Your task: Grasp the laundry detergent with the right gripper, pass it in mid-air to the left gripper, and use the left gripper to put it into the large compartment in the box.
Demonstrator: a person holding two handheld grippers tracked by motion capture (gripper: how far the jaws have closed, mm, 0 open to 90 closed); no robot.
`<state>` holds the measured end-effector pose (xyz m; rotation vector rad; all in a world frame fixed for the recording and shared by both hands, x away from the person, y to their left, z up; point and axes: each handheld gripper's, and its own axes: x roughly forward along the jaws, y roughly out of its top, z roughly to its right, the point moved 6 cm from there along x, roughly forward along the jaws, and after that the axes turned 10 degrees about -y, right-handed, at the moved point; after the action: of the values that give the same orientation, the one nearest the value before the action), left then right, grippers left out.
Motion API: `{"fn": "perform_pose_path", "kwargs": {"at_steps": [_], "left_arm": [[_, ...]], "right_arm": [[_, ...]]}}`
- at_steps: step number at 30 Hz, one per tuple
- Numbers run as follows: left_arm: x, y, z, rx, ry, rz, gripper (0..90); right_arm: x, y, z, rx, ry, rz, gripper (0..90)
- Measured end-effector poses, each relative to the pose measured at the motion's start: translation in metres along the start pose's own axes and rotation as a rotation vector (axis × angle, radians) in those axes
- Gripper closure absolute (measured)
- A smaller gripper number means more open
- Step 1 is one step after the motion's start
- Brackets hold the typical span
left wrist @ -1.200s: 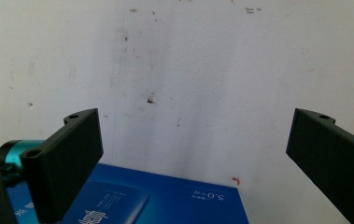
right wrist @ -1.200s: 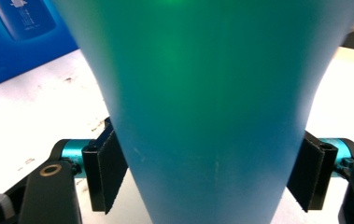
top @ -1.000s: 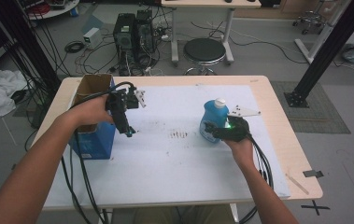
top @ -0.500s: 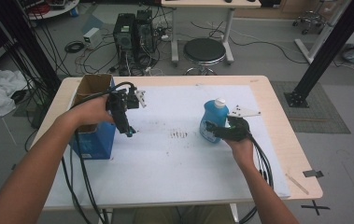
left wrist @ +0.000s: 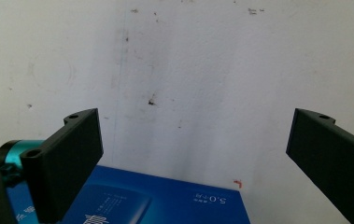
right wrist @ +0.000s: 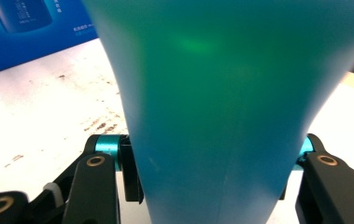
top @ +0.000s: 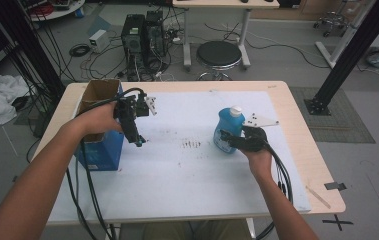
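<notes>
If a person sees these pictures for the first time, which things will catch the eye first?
First the blue bottle with its white cap, standing right of centre on the white table cover, gripped by the right gripper, whose jaws have just been closing on it. Then the open blue box at the left edge, with the left gripper open beside it.

The left gripper is held pointing down, jaws wide apart; the right gripper has just been closing, jaws clamped.
</notes>
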<state>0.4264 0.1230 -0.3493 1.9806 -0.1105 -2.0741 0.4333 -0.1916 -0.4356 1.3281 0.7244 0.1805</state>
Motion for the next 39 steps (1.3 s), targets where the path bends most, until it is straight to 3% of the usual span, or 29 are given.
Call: {"fn": "perform_pose_path", "kwargs": {"at_steps": [6, 13, 26, 30, 38, 39], "left_arm": [[-0.004, 0.006, 0.004, 0.006, 0.000, 0.018, 3.7], [-0.009, 0.011, 0.013, 0.015, 0.001, 0.026, 3.7], [-0.019, 0.019, 0.033, 0.018, 0.000, 0.050, 3.7], [-0.024, 0.026, 0.041, 0.023, -0.013, 0.078, 3.7], [-0.031, 0.043, 0.057, 0.066, -0.028, 0.072, 3.7], [-0.031, 0.043, 0.057, 0.066, -0.028, 0.072, 3.7]], "right_arm": [[-0.013, 0.009, -0.010, -0.069, 0.062, -0.019, 45.8], [-0.035, 0.025, -0.019, -0.103, 0.163, -0.017, 45.9], [-0.063, 0.039, -0.034, -0.156, 0.266, -0.024, 45.8], [-0.072, 0.048, -0.040, -0.168, 0.320, -0.020, 45.8], [-0.077, 0.073, -0.050, -0.202, 0.477, 0.004, 45.9], [-0.077, 0.073, -0.050, -0.202, 0.477, 0.004, 45.9]]}}
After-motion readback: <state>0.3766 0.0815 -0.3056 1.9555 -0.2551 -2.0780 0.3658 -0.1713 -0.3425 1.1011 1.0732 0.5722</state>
